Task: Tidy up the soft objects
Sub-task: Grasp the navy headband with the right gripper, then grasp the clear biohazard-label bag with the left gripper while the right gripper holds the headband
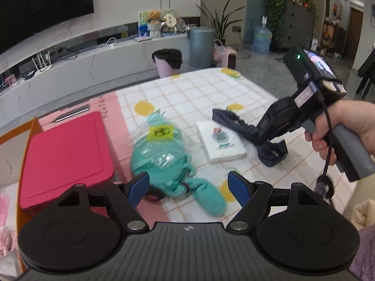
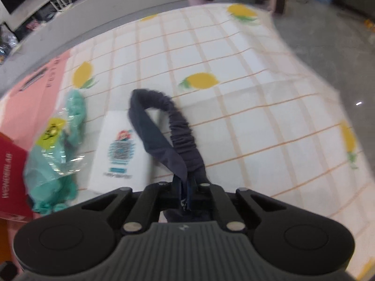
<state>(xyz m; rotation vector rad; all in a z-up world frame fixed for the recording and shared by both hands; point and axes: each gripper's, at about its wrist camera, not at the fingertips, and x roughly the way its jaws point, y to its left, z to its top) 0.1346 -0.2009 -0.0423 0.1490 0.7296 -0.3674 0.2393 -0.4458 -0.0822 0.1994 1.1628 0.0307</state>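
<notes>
A dark navy fabric piece with a gathered elastic edge (image 2: pixel 164 126) lies on the lemon-print tablecloth (image 2: pixel 257 93), partly over a white tissue pack (image 2: pixel 119 154). My right gripper (image 2: pixel 186 187) is shut on the near end of that navy fabric. From the left wrist view, a hand holds this right gripper (image 1: pixel 271 147) down on the same navy fabric (image 1: pixel 234 119), beside the tissue pack (image 1: pixel 220 140). A teal knitted item in a clear plastic bag (image 1: pixel 164 154) lies in front of my left gripper (image 1: pixel 188 185), which stands open above its near end with nothing gripped.
A red flat box (image 1: pixel 63 157) sits at the left on a pink surface. Beyond the table's far edge stand a pink bin with a black liner (image 1: pixel 167 62) and a grey bin (image 1: pixel 201 46). A purple sleeve (image 1: pixel 365 253) shows at the lower right.
</notes>
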